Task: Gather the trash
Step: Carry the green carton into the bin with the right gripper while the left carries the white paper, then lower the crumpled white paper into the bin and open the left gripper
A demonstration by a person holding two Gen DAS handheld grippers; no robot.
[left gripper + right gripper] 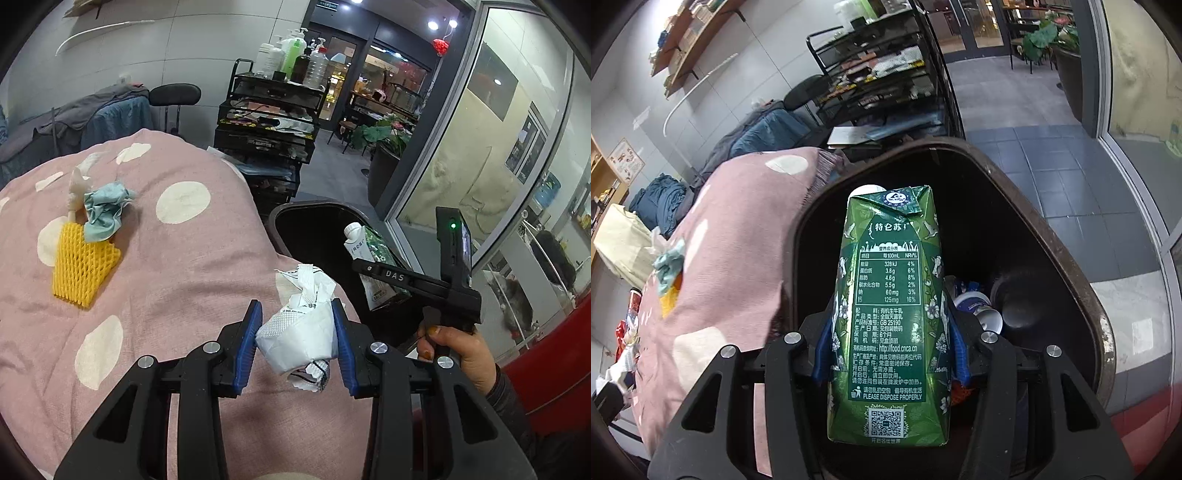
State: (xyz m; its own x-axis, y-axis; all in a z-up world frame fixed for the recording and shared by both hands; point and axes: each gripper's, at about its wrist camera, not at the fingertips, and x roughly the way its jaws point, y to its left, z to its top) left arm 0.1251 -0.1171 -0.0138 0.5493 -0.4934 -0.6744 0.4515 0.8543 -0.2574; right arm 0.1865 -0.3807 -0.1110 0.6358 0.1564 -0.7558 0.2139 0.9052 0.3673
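Green printed milk carton (890,314) is hanging clamped in the right claw (890,354) over the dark oval bin (1052,229); best releasing there, left claw (297,339) pinching crumpled white wrapper (303,328) above pink dotted bedding (166,266).

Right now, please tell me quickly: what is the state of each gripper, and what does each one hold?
Left gripper: closed on the crumpled white wrapper, over the pink blanket.
Right gripper: closed on the green milk carton, over the black trash bin.
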